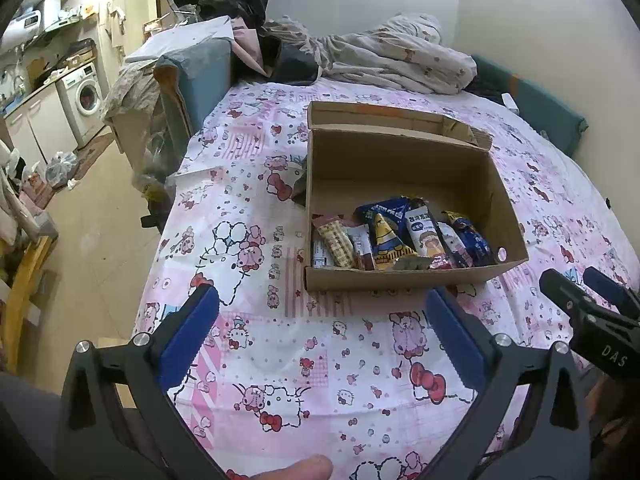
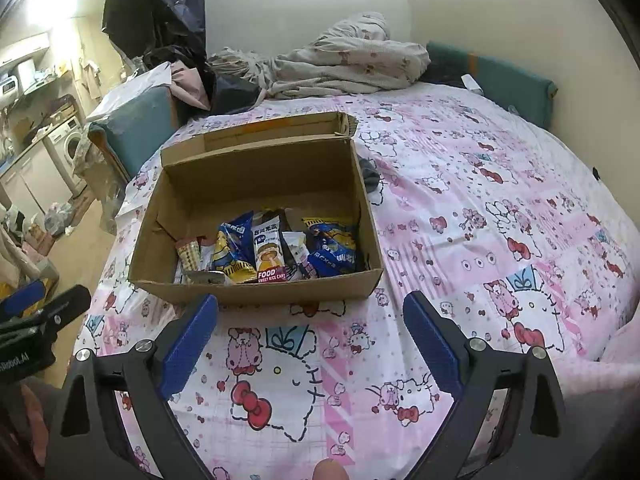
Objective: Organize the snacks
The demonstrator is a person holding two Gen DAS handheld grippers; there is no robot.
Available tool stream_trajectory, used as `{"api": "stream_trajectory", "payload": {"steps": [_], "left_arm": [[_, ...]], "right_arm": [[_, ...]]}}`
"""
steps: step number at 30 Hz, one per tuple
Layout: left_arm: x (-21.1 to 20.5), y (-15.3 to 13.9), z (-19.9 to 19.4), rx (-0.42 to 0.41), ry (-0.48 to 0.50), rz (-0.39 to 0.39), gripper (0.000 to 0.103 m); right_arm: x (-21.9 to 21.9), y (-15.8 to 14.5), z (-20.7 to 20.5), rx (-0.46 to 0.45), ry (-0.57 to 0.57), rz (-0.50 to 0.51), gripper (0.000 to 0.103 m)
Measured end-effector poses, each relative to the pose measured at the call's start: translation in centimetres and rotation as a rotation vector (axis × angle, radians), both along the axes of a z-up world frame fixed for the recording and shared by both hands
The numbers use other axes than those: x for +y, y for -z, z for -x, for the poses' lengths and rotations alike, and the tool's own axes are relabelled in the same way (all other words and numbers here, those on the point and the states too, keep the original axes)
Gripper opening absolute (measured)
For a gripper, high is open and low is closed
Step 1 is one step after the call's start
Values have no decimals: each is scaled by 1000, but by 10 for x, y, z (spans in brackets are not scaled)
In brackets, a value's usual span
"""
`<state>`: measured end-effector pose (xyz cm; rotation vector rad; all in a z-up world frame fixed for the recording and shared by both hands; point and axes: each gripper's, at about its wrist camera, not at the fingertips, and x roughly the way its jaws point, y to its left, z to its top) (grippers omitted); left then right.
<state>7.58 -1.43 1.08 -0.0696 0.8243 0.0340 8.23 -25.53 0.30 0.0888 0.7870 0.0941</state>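
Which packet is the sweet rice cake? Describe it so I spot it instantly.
Find the open cardboard box on the pink cartoon bedsheet. The snack packets are bunched against its near wall. The rice cake packet stands near the middle of that row: white, with a red band reading FOOD at its bottom, between yellow-and-blue wrappers.

The cardboard box point(image 2: 256, 216) stands open on the bed point(image 2: 480, 208), its lid flap point(image 2: 276, 132) folded back behind it, so the way in from above is free. Snack packets point(image 2: 272, 252) crowd the near half of the floor; the far half is bare. The near wall rises between the packets and both grippers. The sheet before the box and to its right lies bare. A heap of bedding point(image 2: 344, 64) blocks the far end. Something dark point(image 2: 370, 176) lies against the box's right wall, perhaps cloth.
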Motion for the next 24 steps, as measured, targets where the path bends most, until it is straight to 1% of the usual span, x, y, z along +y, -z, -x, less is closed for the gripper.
{"api": "stream_trajectory", "payload": {"steps": [10,17,24], "left_arm": [[1,1,-1,7,-2,15,103],[2,2,-2,14,-1,11,103],[2,2,-1,6,0,12,103]], "right_arm": [[6,-1,1,-11,-16,15,97],[6,0,1,-3,-24,5,97],[8,-1,2,-10,-30,15,97]]}}
